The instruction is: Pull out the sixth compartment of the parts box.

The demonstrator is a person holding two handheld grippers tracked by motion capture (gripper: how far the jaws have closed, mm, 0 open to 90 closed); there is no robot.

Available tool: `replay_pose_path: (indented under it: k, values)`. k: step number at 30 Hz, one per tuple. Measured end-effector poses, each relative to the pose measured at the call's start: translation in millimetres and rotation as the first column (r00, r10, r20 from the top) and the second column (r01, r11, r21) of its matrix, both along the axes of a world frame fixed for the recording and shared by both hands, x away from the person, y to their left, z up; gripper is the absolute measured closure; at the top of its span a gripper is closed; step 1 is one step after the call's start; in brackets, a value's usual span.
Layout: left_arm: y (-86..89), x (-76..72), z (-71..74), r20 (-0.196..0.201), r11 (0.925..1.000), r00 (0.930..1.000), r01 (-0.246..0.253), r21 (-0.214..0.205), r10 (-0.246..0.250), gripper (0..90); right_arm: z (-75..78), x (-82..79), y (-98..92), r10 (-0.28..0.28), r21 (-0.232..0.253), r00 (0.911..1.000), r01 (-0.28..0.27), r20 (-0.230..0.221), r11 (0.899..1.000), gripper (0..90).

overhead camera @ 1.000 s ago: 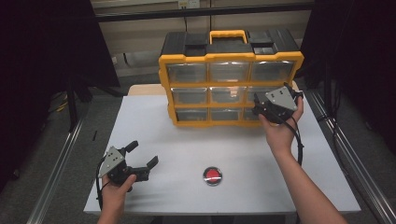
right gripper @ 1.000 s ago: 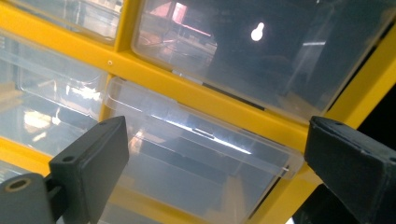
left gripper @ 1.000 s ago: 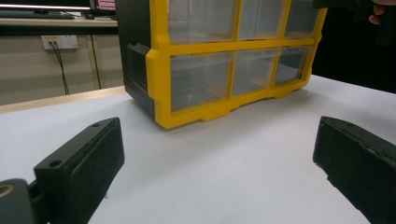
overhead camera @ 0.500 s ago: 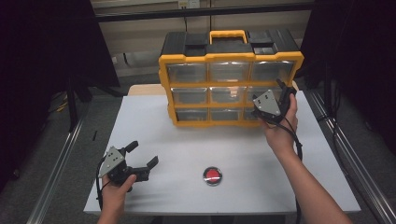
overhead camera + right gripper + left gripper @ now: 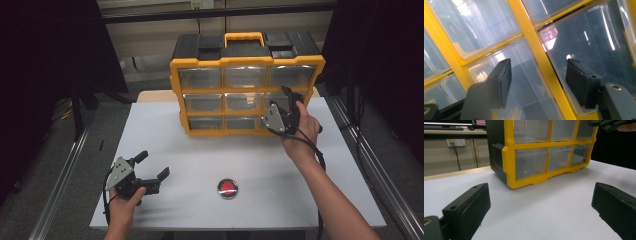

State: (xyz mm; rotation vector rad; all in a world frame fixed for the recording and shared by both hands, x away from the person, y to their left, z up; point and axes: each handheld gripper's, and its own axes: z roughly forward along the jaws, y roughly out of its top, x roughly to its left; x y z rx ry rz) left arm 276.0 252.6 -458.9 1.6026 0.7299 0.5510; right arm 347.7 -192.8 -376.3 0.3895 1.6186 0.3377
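Right gripper (image 5: 286, 111) now closer in on yellow drawer cabinet (image 5: 245, 82) at table (image 5: 200, 155) back, at middle-row right drawer (image 5: 292, 100); jaws have just been closing, partly spread, straddling a yellow divider, pads not pressing. Left gripper (image 5: 150, 167) unmoved, spread wide, holding nothing. Drawers clear, shut, contents hard to tell. Red button (image 5: 228, 188) near front edge

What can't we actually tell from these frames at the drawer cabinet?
- High view: the right gripper and hand cover the drawer fronts they reach for on the drawer cabinet; contact not visible.
- Right gripper view: its jaws, just closing, straddle a yellow divider; glare blurs the drawer interiors, and no handle can be made out.
- Left gripper view: cabinet top cut by the upper edge.
- High view: red button too small for detail.
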Motion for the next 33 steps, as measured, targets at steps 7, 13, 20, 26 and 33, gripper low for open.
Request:
replay_pose_path:
  k: [7, 13, 20, 26, 33]
  values:
    - [-0.3, 0.3, -0.1, 0.001, 1.0, 1.0, 0.001, -0.002, -0.001, 2.2, -1.1, 1.4, 2.4, 0.022, -0.14, 0.9997, -0.021, 0.008, 0.99, 50.0]
    - [0.5, 0.1, 0.0, 0.0, 1.0, 1.0, 0.0, 0.003, 0.0, 2.2, -1.1, 2.8, 2.3, 0.029, -0.208, 0.9995, -0.03, -0.008, 0.978, 56.8]
    - [-0.2, 0.1, -0.1, 0.003, 1.0, 1.0, -0.008, 0.004, 0.008, 2.2, -1.5, 4.0, 2.5, 0.022, -0.251, 0.9995, -0.027, -0.022, 0.968, 61.5]
    - [-0.4, 0.1, -0.1, 0.002, 0.9999, 1.0, -0.008, 0.006, 0.008, 2.2, -2.9, 5.0, 4.5, 0.026, -0.27, 0.9994, -0.031, -0.022, 0.962, 63.9]
    - [-0.4, 0.1, -0.1, 0.002, 1.0, 1.0, -0.007, 0.005, 0.007, 2.2, -0.7, 5.5, 4.8, 0.026, -0.343, 0.9996, -0.029, -0.014, 0.939, 69.7]
